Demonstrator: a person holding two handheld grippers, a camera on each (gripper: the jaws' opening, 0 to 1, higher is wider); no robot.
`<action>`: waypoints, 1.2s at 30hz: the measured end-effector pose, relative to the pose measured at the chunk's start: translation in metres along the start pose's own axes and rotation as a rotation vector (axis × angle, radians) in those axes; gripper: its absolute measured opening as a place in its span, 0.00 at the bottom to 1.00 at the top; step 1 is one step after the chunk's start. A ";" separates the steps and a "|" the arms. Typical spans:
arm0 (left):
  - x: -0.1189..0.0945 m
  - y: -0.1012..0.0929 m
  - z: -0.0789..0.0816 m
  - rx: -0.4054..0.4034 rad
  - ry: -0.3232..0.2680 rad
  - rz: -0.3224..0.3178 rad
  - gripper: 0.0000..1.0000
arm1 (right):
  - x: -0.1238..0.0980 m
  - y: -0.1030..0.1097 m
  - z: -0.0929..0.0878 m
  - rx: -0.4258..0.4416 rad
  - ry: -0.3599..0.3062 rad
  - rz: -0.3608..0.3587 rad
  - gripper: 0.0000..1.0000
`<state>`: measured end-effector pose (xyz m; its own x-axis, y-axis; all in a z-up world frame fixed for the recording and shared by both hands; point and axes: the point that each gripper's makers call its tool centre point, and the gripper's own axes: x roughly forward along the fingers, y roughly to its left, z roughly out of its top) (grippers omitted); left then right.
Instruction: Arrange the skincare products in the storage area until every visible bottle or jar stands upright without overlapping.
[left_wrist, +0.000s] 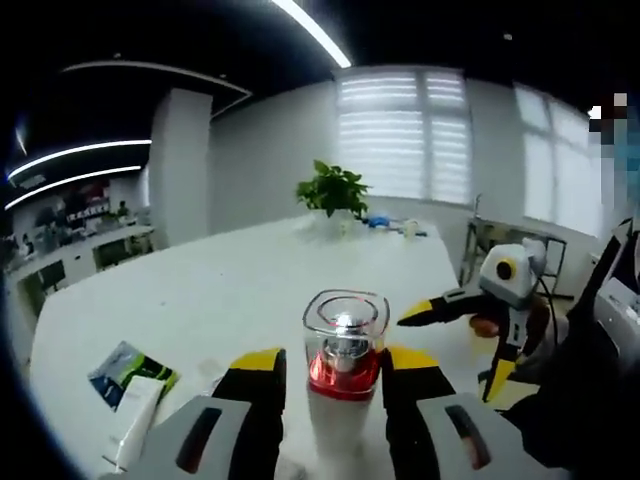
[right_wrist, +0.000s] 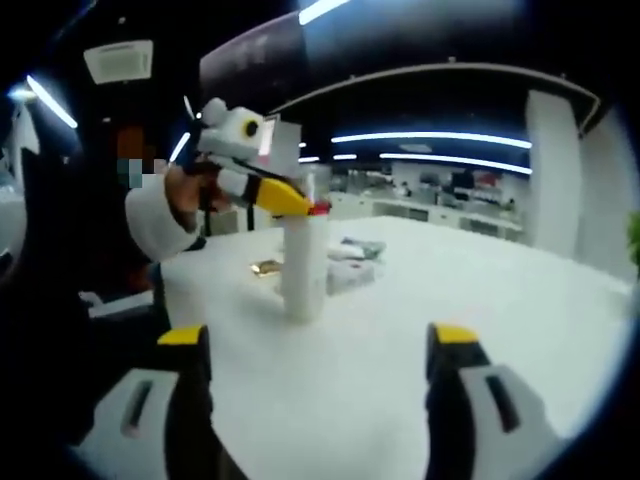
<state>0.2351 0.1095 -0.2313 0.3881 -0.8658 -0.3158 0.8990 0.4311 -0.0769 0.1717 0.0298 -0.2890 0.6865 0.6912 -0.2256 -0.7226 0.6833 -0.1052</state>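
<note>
tall white bottle with red collar and clear square cap (left_wrist: 343, 380) upright on white bench (left_wrist: 210, 290), well in from its edges | left tool (left_wrist: 333, 365) pinching its neck | right tool (right_wrist: 318, 342) spread, empty | likely light, rigid, slippery, top-heavy; hold below collar | flat tube (left_wrist: 135, 410) lying beside

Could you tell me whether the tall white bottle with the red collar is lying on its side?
No, the tall white bottle with the red collar stands upright on the white table.

A white table (left_wrist: 200, 290) is carrying an upright white bottle (right_wrist: 303, 270), a flat tube (left_wrist: 135, 405) lying near its edge, and a potted plant (left_wrist: 333, 192) standing far off.
</note>
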 end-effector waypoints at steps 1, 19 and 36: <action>-0.003 0.000 0.000 -0.005 -0.006 0.000 0.38 | 0.002 0.001 0.001 -0.003 0.001 0.001 0.89; -0.012 -0.010 -0.019 -0.014 -0.037 -0.043 0.35 | 0.029 0.016 0.006 -0.034 0.028 0.008 0.86; -0.014 -0.015 -0.034 -0.031 -0.078 -0.079 0.29 | 0.057 0.014 0.010 -0.099 0.025 -0.070 0.74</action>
<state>0.2096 0.1238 -0.2578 0.3318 -0.9141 -0.2330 0.9213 0.3671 -0.1285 0.2012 0.0812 -0.2938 0.7340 0.6360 -0.2381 -0.6785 0.7021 -0.2162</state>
